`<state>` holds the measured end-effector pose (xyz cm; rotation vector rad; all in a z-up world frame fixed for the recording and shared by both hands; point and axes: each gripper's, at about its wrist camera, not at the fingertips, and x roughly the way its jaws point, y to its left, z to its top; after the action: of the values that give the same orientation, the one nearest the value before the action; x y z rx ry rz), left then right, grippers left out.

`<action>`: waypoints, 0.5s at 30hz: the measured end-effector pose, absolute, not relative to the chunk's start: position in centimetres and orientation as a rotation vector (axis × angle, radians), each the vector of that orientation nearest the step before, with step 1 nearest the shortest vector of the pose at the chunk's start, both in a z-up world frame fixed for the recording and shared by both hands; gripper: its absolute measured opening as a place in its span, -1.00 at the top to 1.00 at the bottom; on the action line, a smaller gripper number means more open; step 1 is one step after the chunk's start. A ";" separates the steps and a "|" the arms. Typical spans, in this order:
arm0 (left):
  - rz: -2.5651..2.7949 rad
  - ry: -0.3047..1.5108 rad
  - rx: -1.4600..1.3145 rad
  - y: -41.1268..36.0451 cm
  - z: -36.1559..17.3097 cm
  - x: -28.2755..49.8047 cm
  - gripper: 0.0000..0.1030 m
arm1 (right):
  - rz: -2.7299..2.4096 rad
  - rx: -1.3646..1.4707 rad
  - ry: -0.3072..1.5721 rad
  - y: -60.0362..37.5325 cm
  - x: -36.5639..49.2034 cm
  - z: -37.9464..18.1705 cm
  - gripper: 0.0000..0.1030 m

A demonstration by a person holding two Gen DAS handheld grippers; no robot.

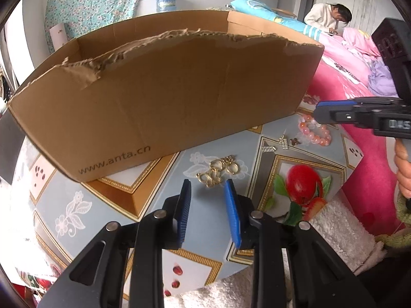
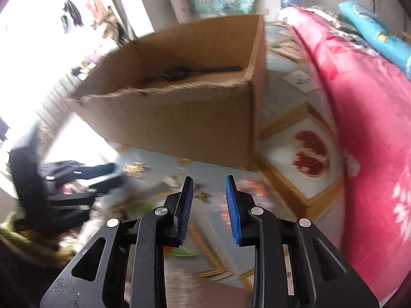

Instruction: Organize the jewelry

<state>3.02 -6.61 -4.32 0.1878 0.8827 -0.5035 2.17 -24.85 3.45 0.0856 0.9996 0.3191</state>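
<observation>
A torn-edged cardboard box (image 1: 164, 97) printed with a web address is seen standing at the left of a patterned surface (image 1: 159, 195), with a dark, strap-like item (image 2: 190, 71) lying inside it. Just in front of the box, a cluster of gold jewelry (image 1: 221, 170) is laid on the surface, directly ahead of the left hand-held gripper (image 1: 208, 187), whose blue pads are held apart with nothing between them. Further right, small silver pieces (image 1: 278, 143) and a pink beaded bracelet (image 1: 314, 131) are scattered near the surface's edge, beside a pink blanket (image 1: 359, 118). The right hand-held gripper (image 2: 209, 183) is poised above the bracelet area, its jaws likewise parted and empty; the view from it is blurred. A person (image 1: 327, 16) is seated at the bed in the background.
</observation>
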 end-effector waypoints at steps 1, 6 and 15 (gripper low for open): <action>-0.505 0.883 0.192 -6.6 -4.4 3.1 0.50 | 0.337 0.091 1.001 -24.6 2.0 3.4 0.50; -0.511 0.881 0.235 -7.2 -4.8 4.1 0.50 | 0.376 0.110 1.022 -23.4 1.9 2.9 0.49; -0.492 0.918 0.265 -8.6 -4.9 4.3 0.50 | 0.387 0.147 1.035 -23.1 2.2 2.4 0.49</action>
<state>4.29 -8.60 -4.87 0.2647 0.9175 -0.4919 2.22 -23.05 2.40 0.1472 1.0354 0.3870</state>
